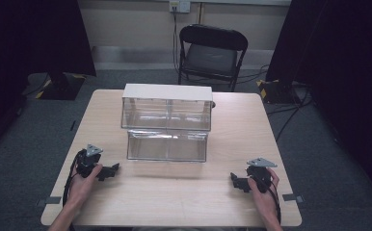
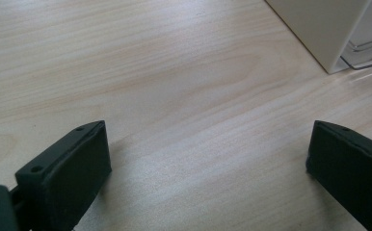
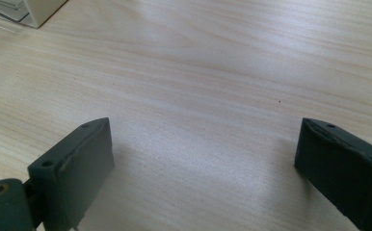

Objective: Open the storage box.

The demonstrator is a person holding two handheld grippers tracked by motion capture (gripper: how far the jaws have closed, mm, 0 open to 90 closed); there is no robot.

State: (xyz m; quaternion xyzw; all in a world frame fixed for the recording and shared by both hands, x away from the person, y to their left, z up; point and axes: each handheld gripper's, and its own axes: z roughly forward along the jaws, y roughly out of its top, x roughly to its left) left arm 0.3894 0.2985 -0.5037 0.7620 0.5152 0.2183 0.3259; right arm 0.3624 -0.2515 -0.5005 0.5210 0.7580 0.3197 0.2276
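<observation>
Tools: left tool, right tool gaping, empty (blocky black jaws) | clear two-tier box | pale woodgrain table

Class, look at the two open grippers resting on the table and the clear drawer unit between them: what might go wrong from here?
1. The lower drawer is pulled out toward the person; a fast reach with the left gripper or right gripper might knock it.
2. The drawer unit looks light; tugging one-handed might slide it across the table.
3. Clear walls make edges hard to judge.
</observation>
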